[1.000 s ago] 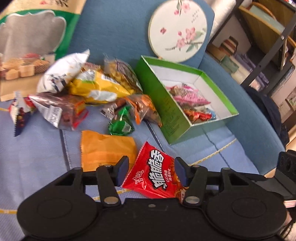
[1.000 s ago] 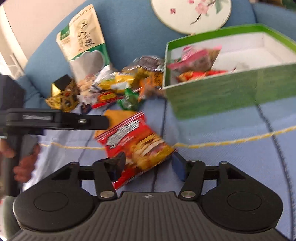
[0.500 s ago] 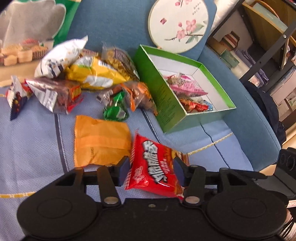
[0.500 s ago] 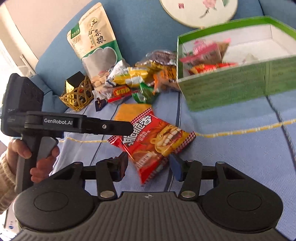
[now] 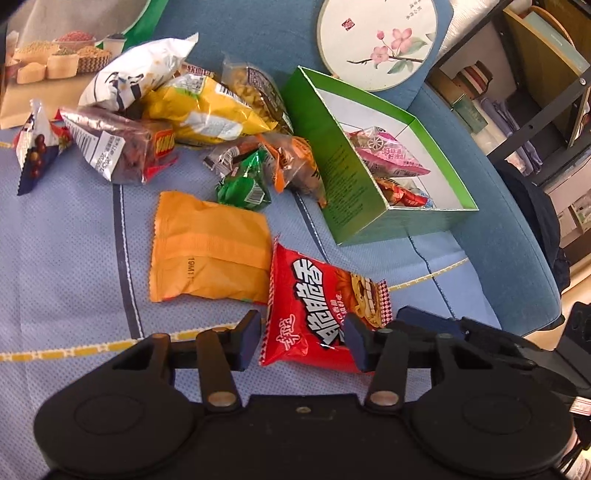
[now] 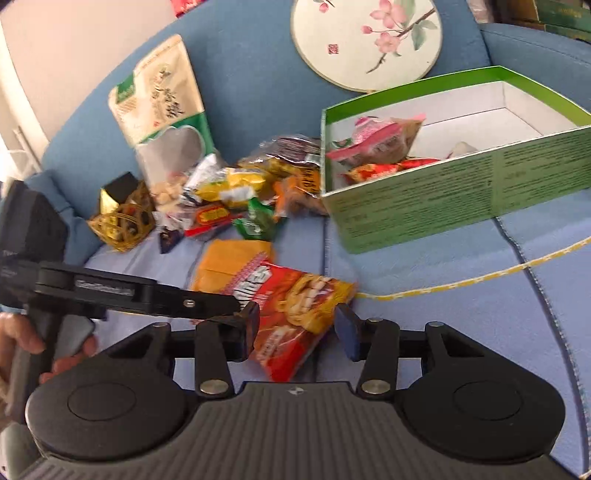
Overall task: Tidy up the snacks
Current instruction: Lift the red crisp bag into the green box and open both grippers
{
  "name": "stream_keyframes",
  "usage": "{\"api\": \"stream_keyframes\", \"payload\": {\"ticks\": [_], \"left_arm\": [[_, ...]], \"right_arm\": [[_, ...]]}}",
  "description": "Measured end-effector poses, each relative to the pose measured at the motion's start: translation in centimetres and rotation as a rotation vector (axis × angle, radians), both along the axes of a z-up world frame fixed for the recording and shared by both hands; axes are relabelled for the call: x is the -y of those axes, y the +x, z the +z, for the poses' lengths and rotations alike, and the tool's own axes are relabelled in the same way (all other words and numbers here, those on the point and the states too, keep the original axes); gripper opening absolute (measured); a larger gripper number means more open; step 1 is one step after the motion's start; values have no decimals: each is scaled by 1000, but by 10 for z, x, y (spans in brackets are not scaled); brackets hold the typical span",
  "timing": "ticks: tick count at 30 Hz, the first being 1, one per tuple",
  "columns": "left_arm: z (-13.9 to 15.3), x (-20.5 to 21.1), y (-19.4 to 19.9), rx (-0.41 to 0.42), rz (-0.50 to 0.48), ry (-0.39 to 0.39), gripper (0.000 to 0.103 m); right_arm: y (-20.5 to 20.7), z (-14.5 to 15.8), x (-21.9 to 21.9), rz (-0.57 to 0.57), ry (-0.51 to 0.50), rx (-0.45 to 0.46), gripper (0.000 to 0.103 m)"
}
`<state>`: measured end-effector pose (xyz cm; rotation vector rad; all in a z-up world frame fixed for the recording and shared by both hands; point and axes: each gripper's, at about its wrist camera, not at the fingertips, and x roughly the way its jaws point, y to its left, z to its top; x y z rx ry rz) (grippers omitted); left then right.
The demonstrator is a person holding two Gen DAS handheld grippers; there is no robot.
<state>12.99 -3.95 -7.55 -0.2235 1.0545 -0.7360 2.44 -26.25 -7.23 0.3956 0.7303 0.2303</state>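
Straddling the red snack packet (image 5: 314,306), the left gripper (image 5: 303,341) stands with its jaws wide; they have just been closing slightly, and the packet's near end lies between the fingers, with a gap showing beside the left finger. Contact at the right finger cannot be confirmed. The right gripper (image 6: 295,330) addresses the same packet (image 6: 295,310) from the other side. Its jaws have just been closing and now stand at a medium gap, with the packet between them and no firm pinch visible.

Directly ahead of the left gripper and touching the red packet's far-left edge lies an orange packet (image 5: 208,251). Further ahead sits a loose pile of snacks (image 5: 192,122). Ahead and to the right stands the open green box (image 5: 351,188), already holding a pink packet (image 5: 391,157) and several others. Beyond the box, a round fan (image 5: 376,40) leans on the blue sofa back (image 5: 258,29). In the right wrist view, a hand (image 6: 22,343) grips the left tool's handle.
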Motion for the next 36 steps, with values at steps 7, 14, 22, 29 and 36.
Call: {"api": "stream_keyframes", "payload": {"ticks": [7, 14, 22, 29, 36], "left_arm": [[-4, 11, 1, 14, -11, 30, 85], [18, 13, -12, 60, 13, 3, 42], [81, 49, 0, 227, -11, -62, 42], [93, 125, 34, 315, -86, -31, 42], [78, 171, 70, 309, -100, -39, 42]], "right_arm": [[5, -12, 1, 15, 58, -65, 79], [1, -1, -11, 75, -8, 14, 68], [-8, 47, 16, -15, -47, 261, 68], [8, 41, 69, -158, -41, 411, 68], [38, 31, 103, -273, -37, 383, 68]]}}
